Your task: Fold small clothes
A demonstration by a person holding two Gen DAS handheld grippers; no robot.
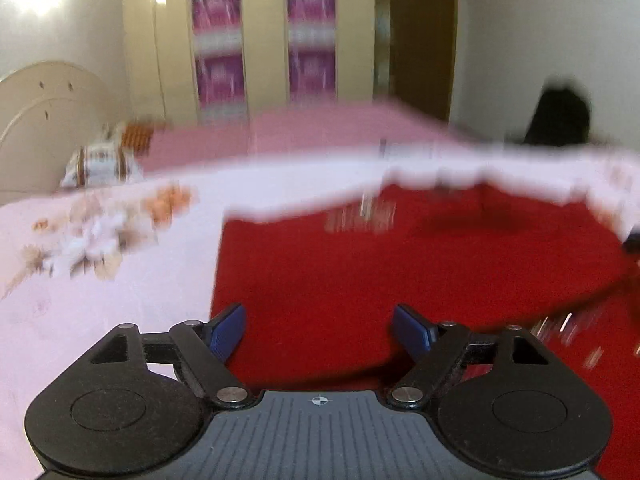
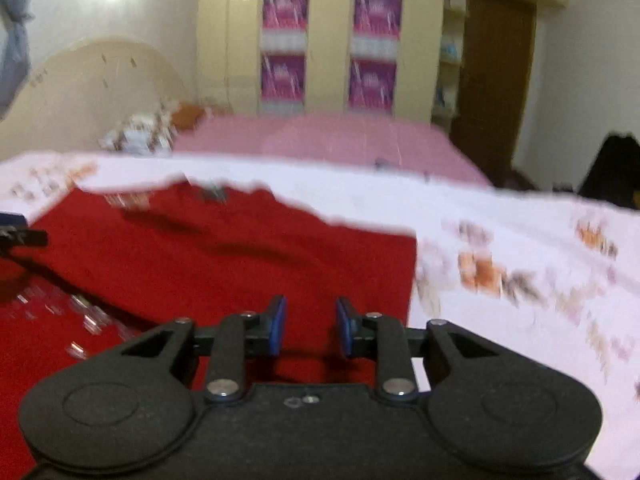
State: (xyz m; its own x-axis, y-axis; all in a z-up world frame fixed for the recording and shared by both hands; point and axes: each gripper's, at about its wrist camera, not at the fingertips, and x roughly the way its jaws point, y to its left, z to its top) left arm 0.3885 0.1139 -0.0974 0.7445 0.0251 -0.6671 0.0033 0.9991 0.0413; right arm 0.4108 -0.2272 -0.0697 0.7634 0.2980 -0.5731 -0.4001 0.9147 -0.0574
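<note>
Two grippers over a red garment on a bed

The left gripper (image 1: 319, 330) hovers with its blue fingers (image 1: 228, 330) spread wide, nothing between them, above the near left part of the red garment (image 1: 400, 272). The right gripper (image 2: 311, 326) has its fingers a small way apart, also holding nothing, over the garment's (image 2: 224, 256) near right edge. The garment lies spread on a white flowered sheet (image 2: 520, 280), which stretches away on both sides. Farther off lie a pink blanket (image 1: 300, 128), a headboard (image 2: 100, 84) at the far left, and a wardrobe (image 2: 328, 40). Both views are blurred.
</note>
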